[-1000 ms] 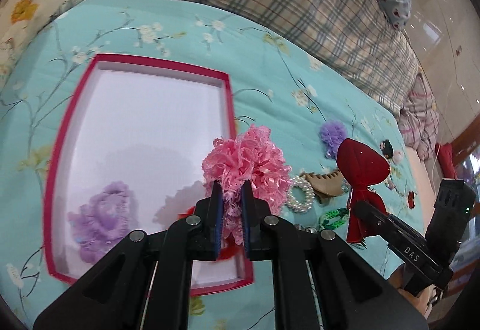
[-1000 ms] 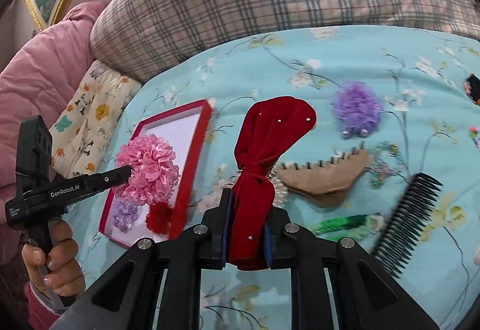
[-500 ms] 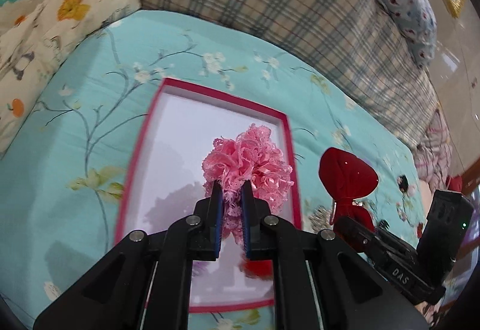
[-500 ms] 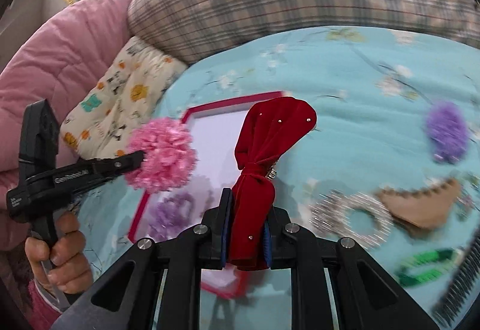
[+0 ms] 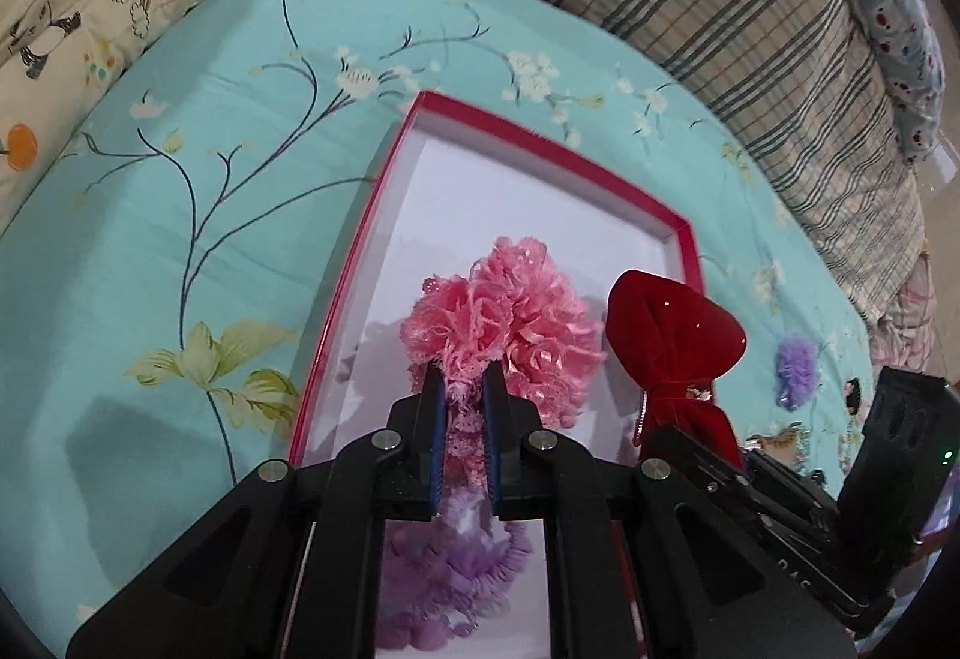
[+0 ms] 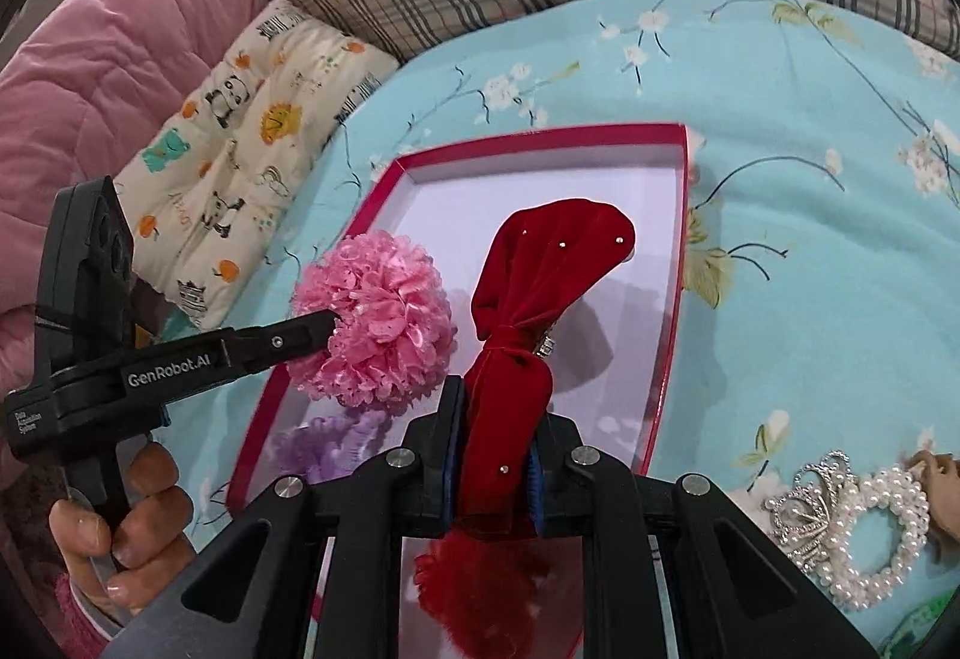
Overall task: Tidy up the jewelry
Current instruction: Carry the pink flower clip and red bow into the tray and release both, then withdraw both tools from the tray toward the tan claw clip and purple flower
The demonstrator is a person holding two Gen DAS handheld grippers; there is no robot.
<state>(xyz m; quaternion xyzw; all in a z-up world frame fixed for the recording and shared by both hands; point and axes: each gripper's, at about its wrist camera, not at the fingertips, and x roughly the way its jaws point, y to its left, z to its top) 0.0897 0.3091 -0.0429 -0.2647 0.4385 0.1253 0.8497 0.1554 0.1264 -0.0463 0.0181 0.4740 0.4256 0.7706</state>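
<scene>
Holding the pink ruffled scrunchie (image 5: 504, 326) and the red velvet bow (image 6: 528, 311) up over the red-rimmed box (image 6: 672, 299) makes sense: you look set to drop both in beside the purple scrunchie (image 5: 456, 569) and the red pom-pom (image 6: 474, 581) already lying there. Your left gripper (image 5: 461, 389) has its jaws closed on the pink scrunchie's lower frills, the bloom standing beyond the tips. Your right gripper (image 6: 495, 419) pinches the bow's lower half, its knot and upper loop clear above the jaws. Pearl ring (image 6: 870, 527) and tiara (image 6: 810, 503) wait on the bedspread (image 6: 810, 179).
</scene>
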